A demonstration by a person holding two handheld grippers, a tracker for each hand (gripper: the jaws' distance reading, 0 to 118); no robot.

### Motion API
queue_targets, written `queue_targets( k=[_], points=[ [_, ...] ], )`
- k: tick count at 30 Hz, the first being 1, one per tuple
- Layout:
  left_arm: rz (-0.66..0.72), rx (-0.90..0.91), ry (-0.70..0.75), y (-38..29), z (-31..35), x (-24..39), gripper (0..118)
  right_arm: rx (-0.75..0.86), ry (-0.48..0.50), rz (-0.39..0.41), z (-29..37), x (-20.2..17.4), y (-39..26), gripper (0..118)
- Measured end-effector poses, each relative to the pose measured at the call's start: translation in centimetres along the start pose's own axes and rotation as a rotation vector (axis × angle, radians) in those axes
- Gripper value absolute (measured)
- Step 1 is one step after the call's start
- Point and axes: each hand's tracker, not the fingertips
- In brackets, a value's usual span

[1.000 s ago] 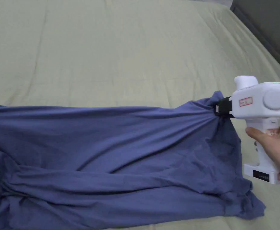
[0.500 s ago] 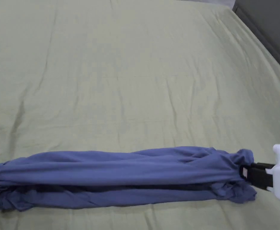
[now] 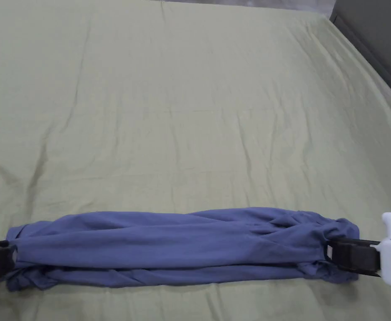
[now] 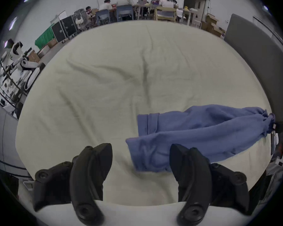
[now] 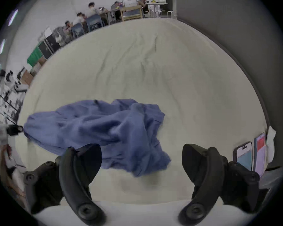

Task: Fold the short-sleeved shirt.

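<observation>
The shirt (image 3: 178,248) is lying bunched into a long band across the bed (image 3: 199,104). Both the left claw (image 4: 140,154) and right claw (image 5: 141,154) are being held wide open, gripping nothing (each beside one end). Soft, light and limp, it is probably best being taken at a hem or shoulder corner.

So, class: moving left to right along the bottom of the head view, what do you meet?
Left gripper → blue shirt → right gripper, all on the green sheet.
</observation>
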Motion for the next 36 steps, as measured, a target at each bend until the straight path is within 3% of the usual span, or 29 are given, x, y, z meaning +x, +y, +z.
queue_targets(
  k=[2, 6, 7, 8, 9, 10, 12, 13, 17, 21, 23, 24, 25, 26, 30, 33, 36],
  points=[
    [0.0, 0.103, 0.045, -0.3, 3.1, 0.2, 81, 0.069, -0.002, -0.022, 2.8, -0.6, -0.2, 108],
    [-0.054, 0.324, 0.097, -0.5, 9.7, 2.0, 81, 0.23, -0.065, 0.061, 7.3, -3.8, 0.0, 107],
    [-0.068, 0.376, 0.085, -0.6, 11.3, 2.6, 79, 0.276, -0.082, 0.076, 8.2, -4.8, -0.1, 99],
    [-0.08, 0.427, 0.065, -0.9, 12.4, 3.1, 66, 0.309, -0.084, 0.092, 8.9, -5.6, -0.1, 79],
    [-0.08, 0.466, 0.078, -0.9, 13.3, 3.8, 21, 0.326, -0.073, 0.115, 9.3, -6.4, -0.2, 38],
    [-0.1, 0.459, 0.078, -0.7, 13.6, 4.2, 0, 0.33, -0.075, 0.125, 9.3, -6.8, -0.2, 2],
    [-0.107, 0.473, 0.083, -0.5, 13.7, 4.3, 0, 0.395, -0.1, 0.123, 9.5, -7.5, -0.4, 2],
    [-0.118, 0.401, 0.034, 0.1, 13.4, 4.1, 0, 0.36, -0.084, 0.133, 9.5, -7.7, 0.0, 2],
    [-0.102, 0.392, 0.001, 0.0, 11.5, 3.4, 0, 0.346, -0.042, 0.124, 9.2, -7.7, 0.3, 2],
    [0.035, 0.308, -0.237, -0.1, 9.6, 0.6, 0, 0.329, 0.0, 0.122, 8.9, -8.1, 0.4, 2],
    [0.219, 0.232, -0.476, -0.3, 7.2, -2.1, 0, 0.316, 0.018, 0.131, 8.5, -8.7, 0.0, 2],
    [0.318, 0.172, -0.624, -0.4, 5.3, -3.9, 18, 0.31, 0.024, 0.135, 8.3, -8.9, 0.0, 2],
    [0.401, 0.092, -0.686, -0.8, 3.1, -5.0, 71, 0.301, 0.033, 0.14, 8.0, -9.3, -0.3, 2],
    [0.409, 0.069, -0.681, -1.4, 1.6, -5.8, 97, 0.291, 0.04, 0.142, 7.7, -9.6, -0.4, 2],
    [0.436, -0.027, -0.547, -2.5, -2.9, -7.7, 97, 0.254, 0.064, 0.144, 6.3, -10.5, -0.8, 2],
    [0.516, -0.082, -0.632, -3.4, -6.1, -6.5, 97, 0.227, 0.072, 0.147, 5.2, -11.1, -0.7, 2],
    [0.43, -0.138, -0.586, -3.0, -9.1, -3.4, 101, 0.207, 0.089, 0.136, 4.2, -11.5, -0.8, 2]
  ],
)
